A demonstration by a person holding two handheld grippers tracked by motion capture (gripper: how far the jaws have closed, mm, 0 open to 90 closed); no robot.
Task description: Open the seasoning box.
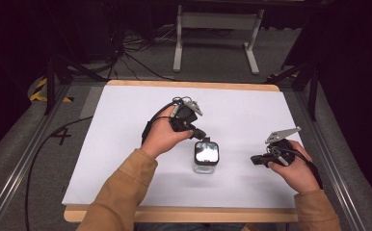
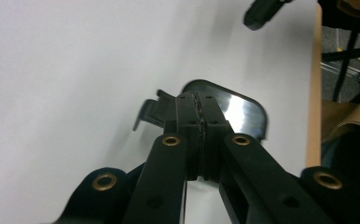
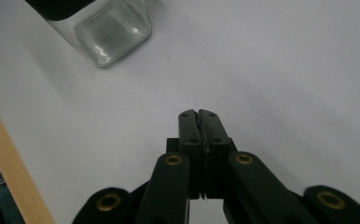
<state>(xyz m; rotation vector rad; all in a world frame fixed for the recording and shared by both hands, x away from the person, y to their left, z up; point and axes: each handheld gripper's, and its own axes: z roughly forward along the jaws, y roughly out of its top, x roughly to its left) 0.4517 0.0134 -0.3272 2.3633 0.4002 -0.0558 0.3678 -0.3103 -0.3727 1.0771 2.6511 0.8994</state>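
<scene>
Bench [image 1: 126, 144]: white top with a pale wooden edge along the near and far sides.
Glass jar [image 1: 205, 158]: square, clear-walled, standing upright near the middle of the bench, between the two hands; a dark glossy lid [image 2: 243, 109] sits on top, with a small black latch or clip [image 2: 150, 112] at its far edge.
Left tool [image 1: 199, 134]: held in the person's left hand [image 1: 162, 137], reaching from the left toward the jar's far edge – jaws pressed together, nothing between them in the left gripper view. Tips lie just over the lid's edge beside the clip; contact cannot be told.
Right tool [image 1: 254, 160]: held in the right hand [image 1: 297, 168] to the right of the jar, pointing toward it and clear of it – jaws closed flat against each other and empty, low over bare white bench.
Sleeves [image 1: 121, 192]: tan, on both forearms.
Background: grey floor, black cables, a white metal stand [image 1: 218, 29] beyond the bench.
</scene>
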